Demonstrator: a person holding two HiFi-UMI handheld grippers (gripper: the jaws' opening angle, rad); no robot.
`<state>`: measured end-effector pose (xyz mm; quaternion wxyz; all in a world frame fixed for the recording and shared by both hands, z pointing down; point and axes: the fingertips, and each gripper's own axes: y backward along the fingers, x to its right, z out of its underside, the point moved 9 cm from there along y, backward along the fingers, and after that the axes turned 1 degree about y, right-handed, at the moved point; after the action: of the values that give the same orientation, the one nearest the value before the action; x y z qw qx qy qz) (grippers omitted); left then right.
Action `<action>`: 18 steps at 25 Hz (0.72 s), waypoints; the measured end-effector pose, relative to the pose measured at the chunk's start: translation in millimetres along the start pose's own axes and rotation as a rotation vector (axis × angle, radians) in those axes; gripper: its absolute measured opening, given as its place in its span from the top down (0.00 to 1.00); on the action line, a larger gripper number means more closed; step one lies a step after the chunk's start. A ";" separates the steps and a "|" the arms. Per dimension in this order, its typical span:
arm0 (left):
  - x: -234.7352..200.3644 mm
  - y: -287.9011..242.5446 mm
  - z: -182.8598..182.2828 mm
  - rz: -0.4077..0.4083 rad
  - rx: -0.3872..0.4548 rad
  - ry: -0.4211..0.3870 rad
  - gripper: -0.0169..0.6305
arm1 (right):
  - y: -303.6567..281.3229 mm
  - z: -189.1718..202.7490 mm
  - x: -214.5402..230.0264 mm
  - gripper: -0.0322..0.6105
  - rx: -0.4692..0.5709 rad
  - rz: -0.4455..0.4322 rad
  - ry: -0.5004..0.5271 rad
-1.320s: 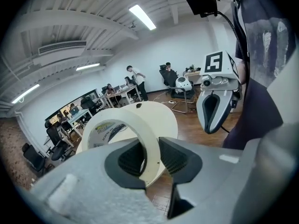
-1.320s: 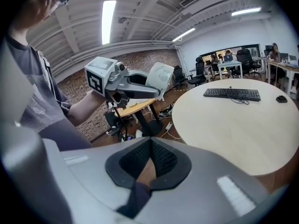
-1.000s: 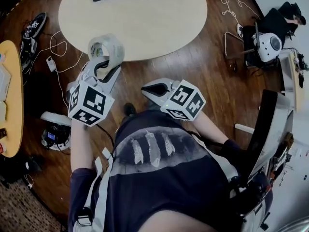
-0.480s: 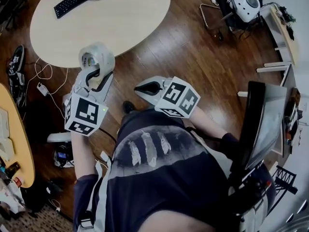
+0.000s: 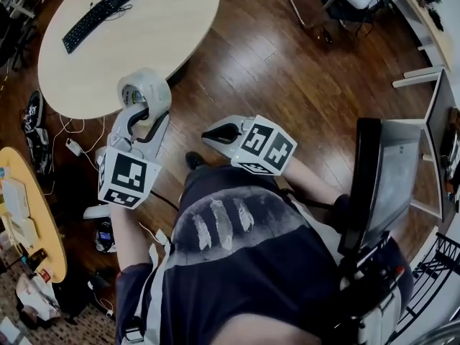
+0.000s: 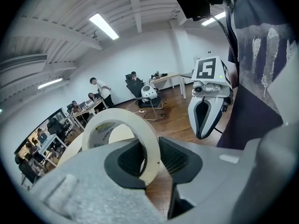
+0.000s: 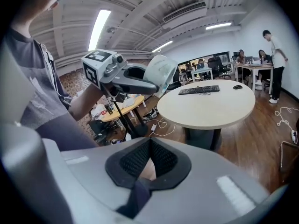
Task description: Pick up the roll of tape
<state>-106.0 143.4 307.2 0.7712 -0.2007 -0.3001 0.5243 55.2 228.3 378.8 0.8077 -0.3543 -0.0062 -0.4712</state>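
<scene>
A whitish roll of tape [image 5: 146,88] hangs in the air, away from the round table [image 5: 129,42]. My left gripper [image 5: 147,110] is shut on it, one pad inside the ring and one outside. In the left gripper view the roll of tape [image 6: 117,120] stands upright between the dark pads, above the wooden floor. My right gripper [image 5: 215,131] is close by at the right with nothing in it. Its pads meet at the tips in the right gripper view [image 7: 148,146]. That view also shows the left gripper [image 7: 154,85] carrying the roll of tape [image 7: 161,73].
A keyboard [image 5: 97,13] lies on the round table. A yellow table [image 5: 29,221] with clutter stands at the left, with cables [image 5: 68,131] and shoes on the floor near it. A dark monitor or chair back [image 5: 388,185] is at the right. People sit at desks far off.
The whole view has swung: the round table has slid up and to the left. Both grippers travelled with the turn, and the tape stays in the left one.
</scene>
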 end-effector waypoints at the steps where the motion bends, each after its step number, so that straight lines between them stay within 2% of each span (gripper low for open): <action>1: 4.9 -4.7 -8.6 0.002 -0.001 -0.007 0.83 | 7.2 6.4 1.7 0.94 0.009 -0.004 -0.004; 5: 23.3 -24.6 -38.8 0.009 -0.010 -0.031 0.83 | 36.2 28.9 11.7 0.94 0.039 -0.007 -0.012; 12: 42.1 -40.9 -69.3 -0.011 -0.022 -0.038 0.83 | 70.8 48.3 28.5 0.94 0.053 -0.011 -0.010; 18: 31.8 -44.4 -71.2 -0.046 -0.042 -0.025 0.83 | 70.6 45.5 41.1 0.94 0.051 -0.032 0.002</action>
<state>-18.9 157.0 290.3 0.7748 -0.2034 -0.3251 0.5025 146.8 245.1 387.0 0.8088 -0.3328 -0.0232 -0.4843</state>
